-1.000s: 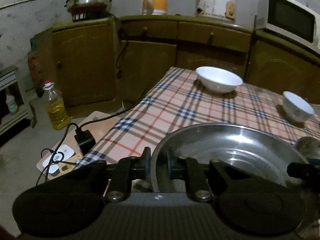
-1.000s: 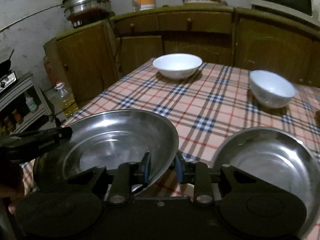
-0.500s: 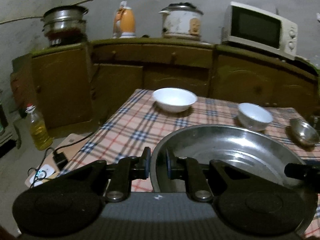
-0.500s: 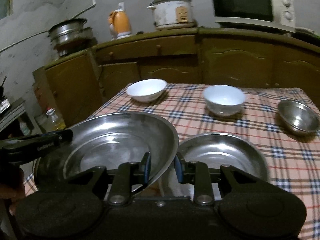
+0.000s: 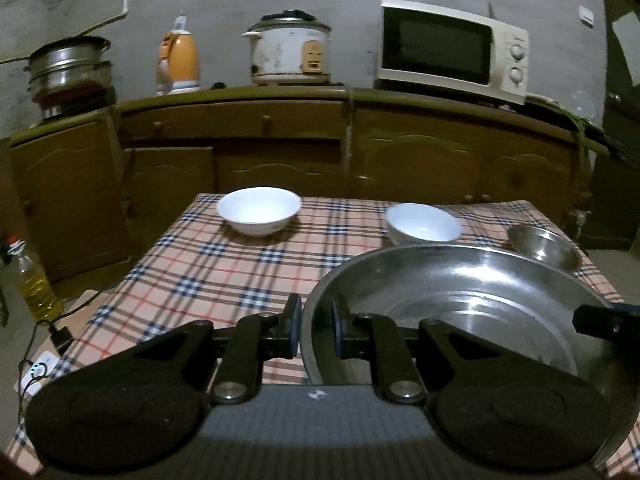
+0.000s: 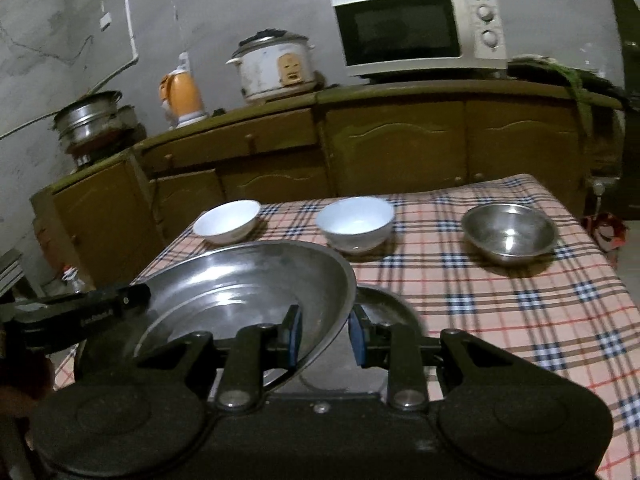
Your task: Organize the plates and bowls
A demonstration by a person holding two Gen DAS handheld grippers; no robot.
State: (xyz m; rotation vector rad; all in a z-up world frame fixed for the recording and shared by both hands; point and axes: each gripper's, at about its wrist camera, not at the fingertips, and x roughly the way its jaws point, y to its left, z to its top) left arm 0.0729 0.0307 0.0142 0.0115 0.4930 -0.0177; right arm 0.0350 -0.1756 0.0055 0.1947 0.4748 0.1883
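A large steel plate (image 5: 460,304) is held between both grippers above the checked table (image 5: 224,272). My left gripper (image 5: 316,330) is shut on its left rim. My right gripper (image 6: 324,334) is shut on its right rim, and the plate (image 6: 240,292) tilts up there. A second steel plate (image 6: 380,304) lies on the table under it, mostly hidden. Two white bowls (image 6: 227,221) (image 6: 355,222) and a small steel bowl (image 6: 509,233) stand in a row at the far side of the table.
A wooden cabinet (image 5: 320,148) runs behind the table with a microwave (image 5: 452,48), rice cooker (image 5: 289,50), orange kettle (image 5: 179,60) and steel pot (image 5: 68,68) on top. An oil bottle (image 5: 34,280) and cables sit on the floor at left.
Both grippers have lifted the large steel plate and swung it right, over the second plate. The views tilted upward, showing more of the far wall and the steel bowl.
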